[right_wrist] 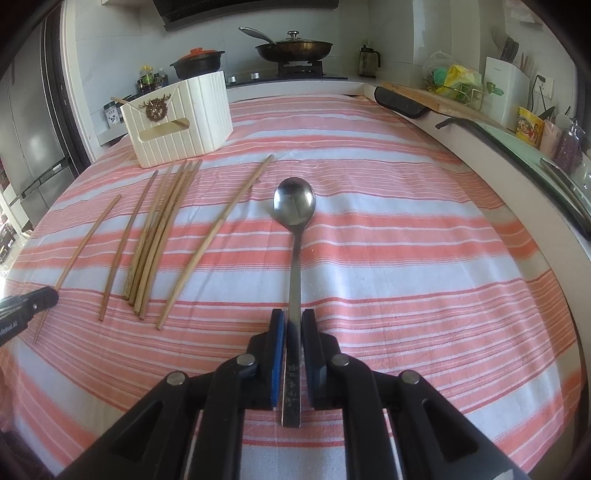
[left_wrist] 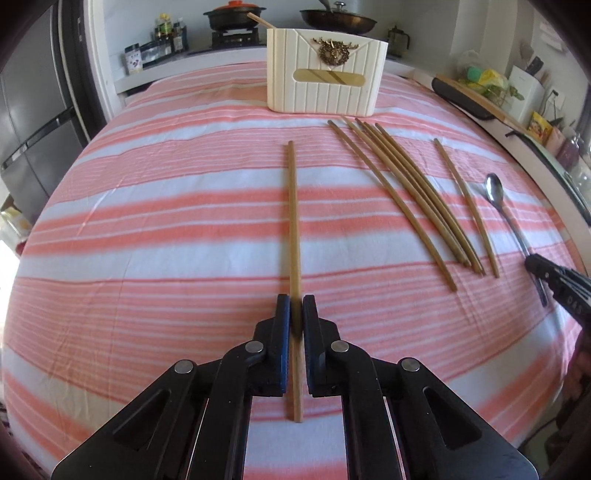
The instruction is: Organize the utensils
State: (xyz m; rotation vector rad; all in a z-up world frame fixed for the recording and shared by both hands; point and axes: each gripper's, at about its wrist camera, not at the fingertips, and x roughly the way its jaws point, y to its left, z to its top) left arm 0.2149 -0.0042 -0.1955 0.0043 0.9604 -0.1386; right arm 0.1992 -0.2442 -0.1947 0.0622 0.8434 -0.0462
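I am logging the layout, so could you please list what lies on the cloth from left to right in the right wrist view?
Left gripper → held chopstick → single chopstick → chopstick bundle → lone chopstick → spoon.

Kitchen backdrop beyond my striped table

I see a pink-and-white striped cloth [right_wrist: 388, 258] over the table, a black pot with an orange lid [right_wrist: 198, 63] and a lidded frying pan [right_wrist: 294, 49] on the stove behind it, bottles [left_wrist: 168, 35] at the wall, a grey refrigerator [left_wrist: 33, 110] off left, and a white knife block [right_wrist: 506, 86] far right.
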